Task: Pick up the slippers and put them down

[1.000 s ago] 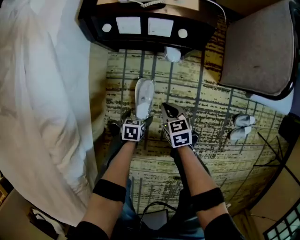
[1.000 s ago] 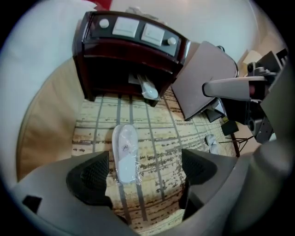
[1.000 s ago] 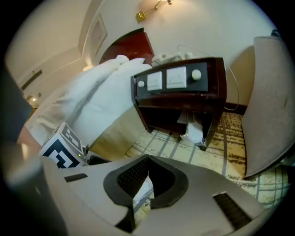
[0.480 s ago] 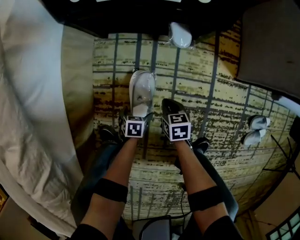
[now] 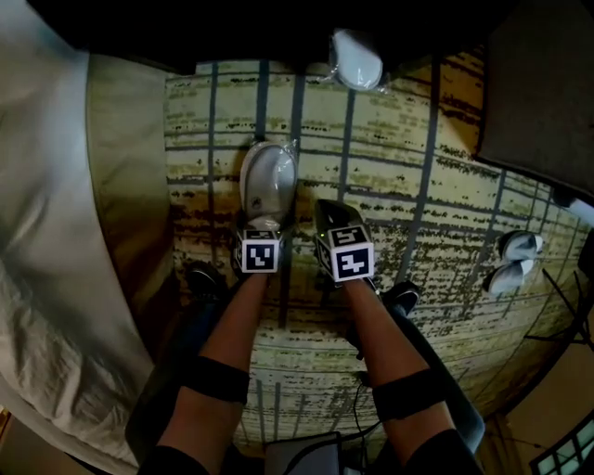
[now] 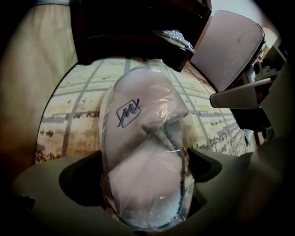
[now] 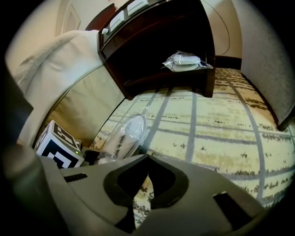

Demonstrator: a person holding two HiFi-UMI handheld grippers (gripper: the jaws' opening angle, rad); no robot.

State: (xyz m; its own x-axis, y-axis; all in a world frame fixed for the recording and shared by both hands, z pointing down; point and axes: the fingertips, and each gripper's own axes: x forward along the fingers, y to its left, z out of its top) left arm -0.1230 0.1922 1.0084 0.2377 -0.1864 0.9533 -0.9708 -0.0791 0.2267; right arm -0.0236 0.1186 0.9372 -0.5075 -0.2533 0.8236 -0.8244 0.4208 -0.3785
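- Cabinet (image 5: 278, 28), far side: dark and cut off by the top edge of your head view.
- Wrapped pack (image 5: 357, 57) at its foot: contents blurred, cannot be told.
- Chair (image 5: 548, 93), far right: only part of the seat shows, the rest runs off the edge.
- Two white things (image 5: 515, 260), right, on the carpet (image 5: 408, 139): too small for you to name.
- Bed (image 5: 46, 232), left: cut off by the edge.
- Dark thing (image 5: 302, 455), near edge: cut off, unidentified.
- Your shoes (image 5: 202, 278): partly hidden behind your arms (image 5: 232, 325).
- Blue mark (image 6: 127, 113) on the wrap of the slippers (image 6: 143, 152): illegible.

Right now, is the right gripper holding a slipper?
No, the right gripper has its jaws closed together, with only carpet showing past them.
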